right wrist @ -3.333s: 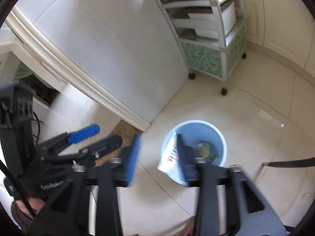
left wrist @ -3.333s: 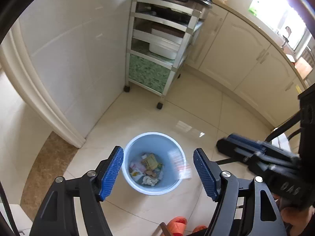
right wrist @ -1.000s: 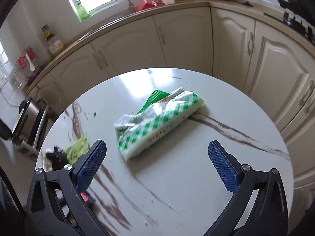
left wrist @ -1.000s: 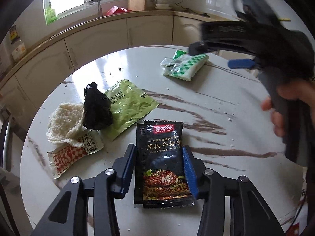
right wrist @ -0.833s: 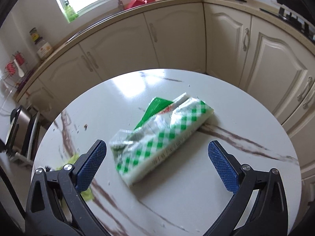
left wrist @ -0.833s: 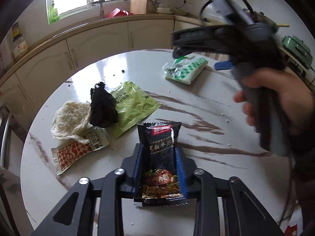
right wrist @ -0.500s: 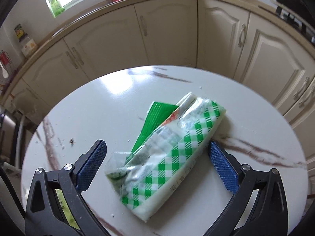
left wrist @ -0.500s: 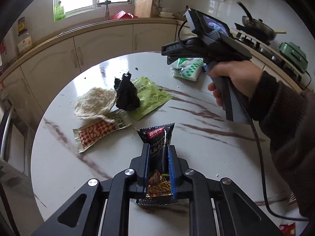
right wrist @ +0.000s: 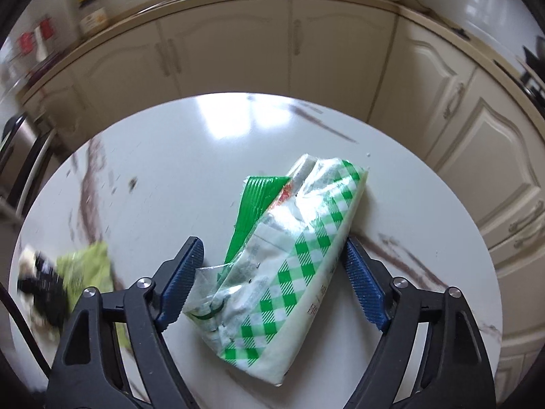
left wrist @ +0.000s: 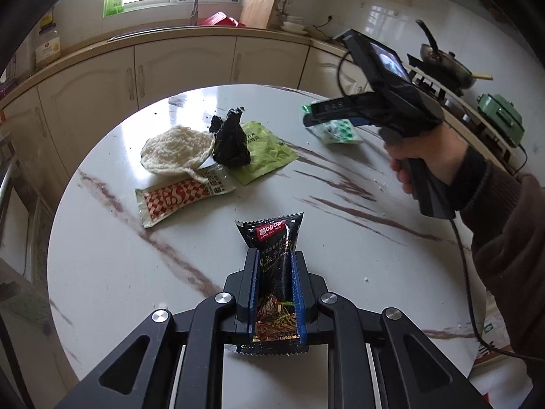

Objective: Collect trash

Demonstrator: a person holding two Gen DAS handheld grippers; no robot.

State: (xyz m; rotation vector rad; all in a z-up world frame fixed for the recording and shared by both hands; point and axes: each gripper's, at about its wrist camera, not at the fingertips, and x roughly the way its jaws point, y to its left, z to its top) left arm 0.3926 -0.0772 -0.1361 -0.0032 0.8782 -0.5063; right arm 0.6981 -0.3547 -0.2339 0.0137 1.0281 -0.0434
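Two pickups are underway on the round marble table (left wrist: 102, 272), with several scraps left to collect. The green-checked tissue pack (right wrist: 293, 259) lies on the table between the blue pads of the right gripper (right wrist: 269, 283), whose jaws are closing but not yet pressing it; next they must finish squeezing, then lift. The black sauce sachet (left wrist: 276, 272) is pinched upright in the left gripper (left wrist: 275, 293), clear of the tabletop and ready for the bin. The person's right hand (left wrist: 425, 156) clasps its handle, angled steeply down over the pack.
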